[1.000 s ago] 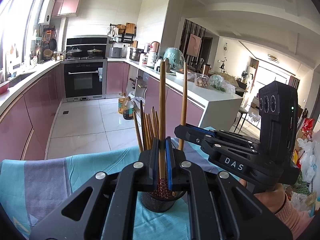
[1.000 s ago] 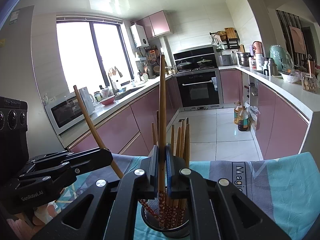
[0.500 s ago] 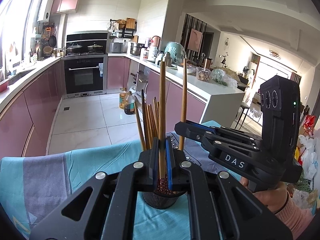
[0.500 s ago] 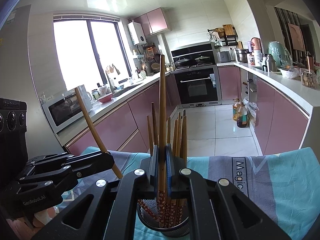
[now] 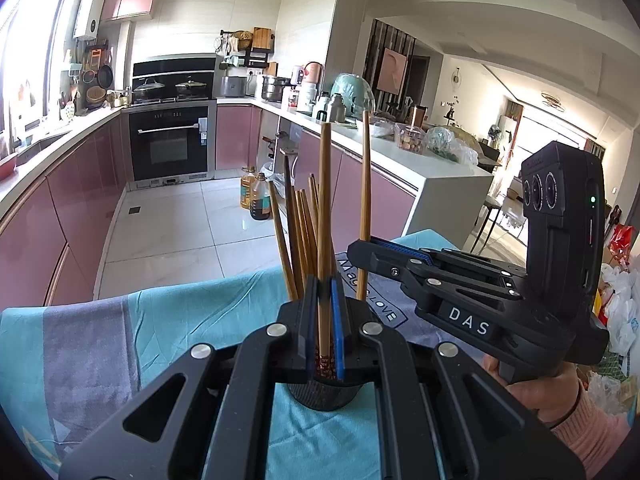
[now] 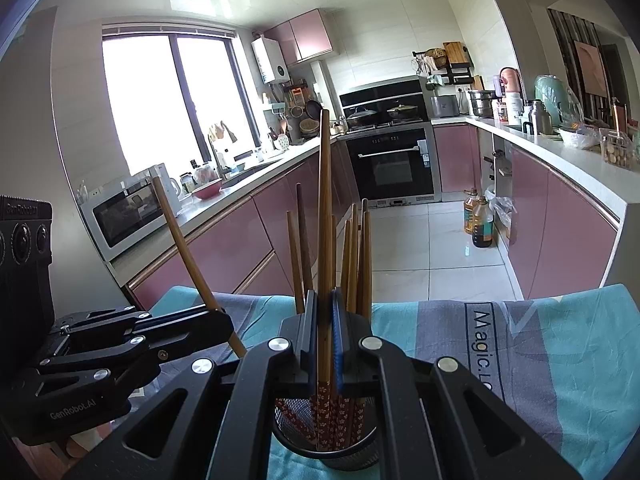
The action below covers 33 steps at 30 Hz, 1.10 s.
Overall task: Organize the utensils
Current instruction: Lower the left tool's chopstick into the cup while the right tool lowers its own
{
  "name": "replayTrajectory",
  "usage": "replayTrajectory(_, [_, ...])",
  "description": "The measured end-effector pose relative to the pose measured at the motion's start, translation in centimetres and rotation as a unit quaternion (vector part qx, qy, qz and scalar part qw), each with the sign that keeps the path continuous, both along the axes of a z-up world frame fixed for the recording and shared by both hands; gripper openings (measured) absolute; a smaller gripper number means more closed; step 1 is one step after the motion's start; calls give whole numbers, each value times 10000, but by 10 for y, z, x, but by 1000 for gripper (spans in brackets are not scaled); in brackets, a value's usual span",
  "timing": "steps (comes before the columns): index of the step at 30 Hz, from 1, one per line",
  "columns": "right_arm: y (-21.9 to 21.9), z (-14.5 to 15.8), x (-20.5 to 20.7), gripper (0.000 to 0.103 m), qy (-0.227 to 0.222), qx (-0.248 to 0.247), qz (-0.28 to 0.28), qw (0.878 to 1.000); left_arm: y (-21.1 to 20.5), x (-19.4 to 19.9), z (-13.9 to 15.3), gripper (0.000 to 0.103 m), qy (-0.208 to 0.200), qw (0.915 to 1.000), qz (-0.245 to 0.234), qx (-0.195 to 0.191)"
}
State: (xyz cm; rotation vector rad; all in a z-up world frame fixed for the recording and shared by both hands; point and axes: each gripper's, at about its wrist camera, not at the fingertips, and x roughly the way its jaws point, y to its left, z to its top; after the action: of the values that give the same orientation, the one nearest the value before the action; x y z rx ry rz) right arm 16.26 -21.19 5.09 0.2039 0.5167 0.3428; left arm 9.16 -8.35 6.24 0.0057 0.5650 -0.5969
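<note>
Left gripper (image 5: 324, 320) first: its blue-lined jaws are pressed together on a single wooden chopstick (image 5: 325, 208), pinching it low on the shaft so it stands nearly upright, its red patterned end dipping below the jaws toward the holder. Over to the right gripper (image 6: 325, 332), and it is the same story, jaws clamped on its own chopstick (image 6: 325, 216), held upright with the red flowered end reaching down into the cup. From the left wrist view the right gripper (image 5: 362, 250) comes in from the right side, its chopstick (image 5: 365, 184) rising straight above the fingertips, a hand (image 5: 536, 388) in a pink sleeve wrapped around the grip. From the right wrist view the left gripper (image 6: 224, 324) sits at the left, its chopstick (image 6: 188, 256) leaning away to the left. Just under both sets of jaws stands the black mesh chopstick holder (image 6: 328, 444), resting on the table, with a bundle of other chopsticks (image 6: 356, 256) already standing in it, tips fanned upward. The holder sits on a teal and grey cloth (image 6: 560, 360) printed with lettering. Farther out, a kitchen: pink cabinets (image 6: 560, 232) on both sides, a black built-in oven (image 6: 394, 164) at the far end, a white microwave (image 6: 128, 216) on the left counter, and oil bottles (image 6: 478, 220) on the tiled floor.
</note>
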Motion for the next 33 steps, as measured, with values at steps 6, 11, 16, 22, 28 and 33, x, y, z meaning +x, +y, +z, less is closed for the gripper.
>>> replayTrajectory(6, [2, -5, 1, 6, 54, -22, -3, 10000, -1, 1, -7, 7, 51, 10000, -9, 28])
replayTrajectory(11, [2, -6, 1, 6, 51, -36, -3, 10000, 0, 2, -9, 7, 84, 10000, -17, 36])
replayTrajectory(16, [2, -9, 0, 6, 71, -59, -6, 10000, -1, 6, -11, 7, 108, 9999, -35, 64])
replayTrajectory(22, [1, -14, 0, 6, 110, -76, -2, 9999, -2, 10, -15, 7, 152, 9998, -52, 99])
replayTrajectory(28, [2, -16, 1, 6, 118, -96, 2, 9999, -3, 7, -18, 7, 165, 9998, -68, 107])
replayTrajectory(33, [3, -20, 2, 6, 158, -113, 24, 9998, -2, 9, -20, 7, 170, 9997, -80, 143])
